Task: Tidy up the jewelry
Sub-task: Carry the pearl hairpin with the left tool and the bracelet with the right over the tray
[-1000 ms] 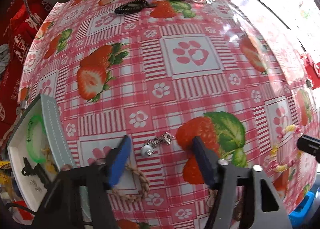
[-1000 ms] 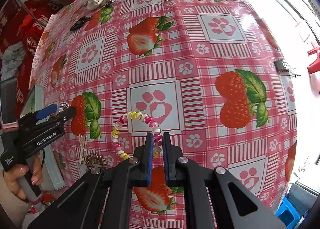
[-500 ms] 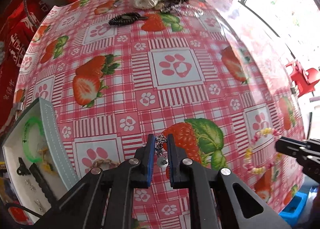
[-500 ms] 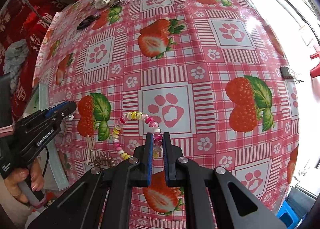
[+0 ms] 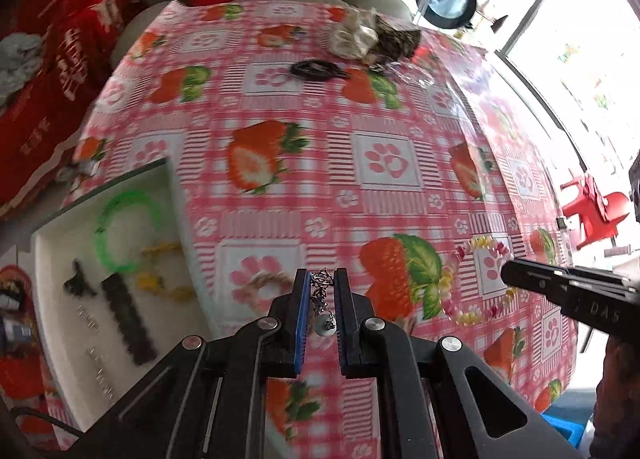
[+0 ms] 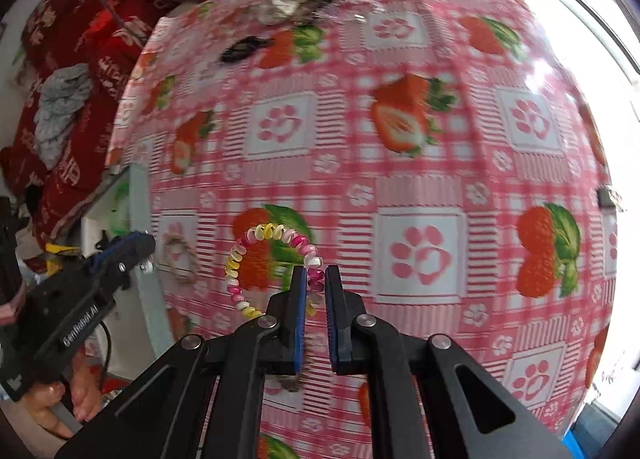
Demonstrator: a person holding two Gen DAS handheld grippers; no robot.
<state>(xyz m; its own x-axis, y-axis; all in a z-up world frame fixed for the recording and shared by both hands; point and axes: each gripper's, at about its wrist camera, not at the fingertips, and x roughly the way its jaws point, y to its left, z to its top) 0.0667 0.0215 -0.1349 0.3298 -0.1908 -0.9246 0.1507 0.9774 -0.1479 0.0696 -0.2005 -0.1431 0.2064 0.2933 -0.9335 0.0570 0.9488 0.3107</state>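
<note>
My left gripper is shut on a small silver earring with a pearl drop and holds it above the table, just right of the white tray. The tray holds a green bangle, yellow pieces and dark clips. My right gripper is shut on a pastel coil bracelet, lifted over the strawberry tablecloth; it also shows in the left wrist view. A braided rope bracelet lies on the cloth near the tray.
Scrunchies and a black hair tie lie at the table's far side. A brown coil tie lies under my right gripper. Red cushions sit to the left. A red stool stands beyond the right edge.
The left gripper closed on the earring, lifted it and moved left toward the tray. The right gripper carried the coil bracelet left across the table.
</note>
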